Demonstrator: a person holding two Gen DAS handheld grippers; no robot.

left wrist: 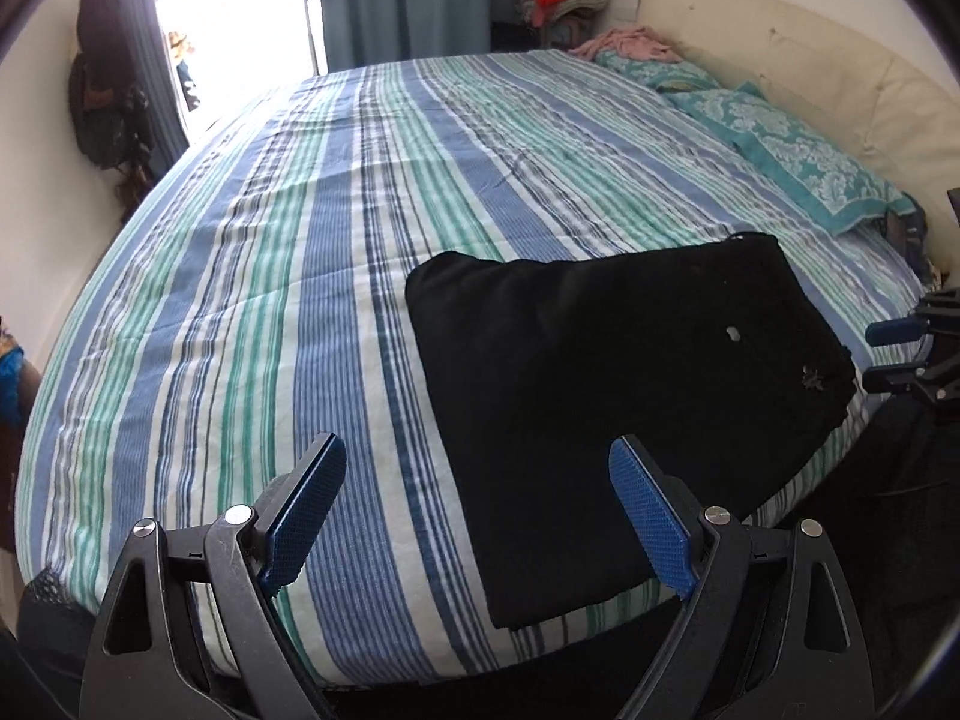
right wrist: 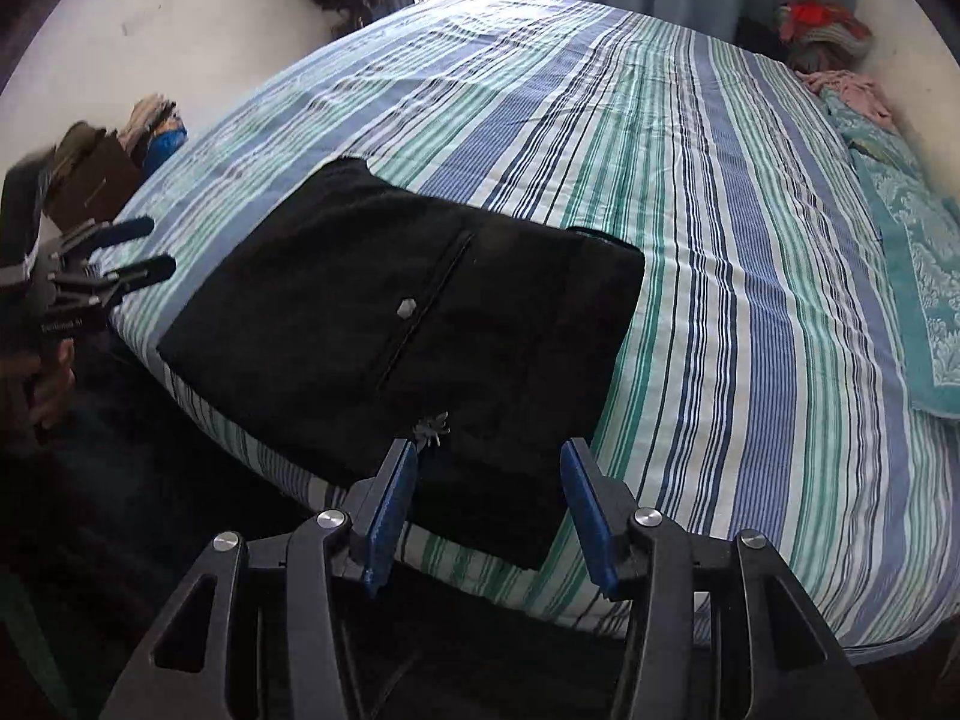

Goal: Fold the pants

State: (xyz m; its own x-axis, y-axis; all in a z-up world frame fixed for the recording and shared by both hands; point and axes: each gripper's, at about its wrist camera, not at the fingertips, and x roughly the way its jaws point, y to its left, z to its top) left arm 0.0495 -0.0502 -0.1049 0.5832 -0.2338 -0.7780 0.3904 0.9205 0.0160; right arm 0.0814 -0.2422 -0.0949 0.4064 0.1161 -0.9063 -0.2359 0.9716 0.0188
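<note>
Pants [left wrist: 624, 396]: folded square at bed's [left wrist: 252, 312] near edge. My left gripper [left wrist: 477, 519], right gripper [right wrist: 489, 507]: both open, empty. Folding looks finished.

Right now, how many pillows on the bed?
2, both along the headboard side: a teal patterned pillow nearer the pants, another behind it under pink clothes. More may be hidden.

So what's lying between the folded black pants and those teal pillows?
Nothing but bare striped bedsheet. The right wrist view shows it running unbroken from the black pants to the teal pillows.
</note>
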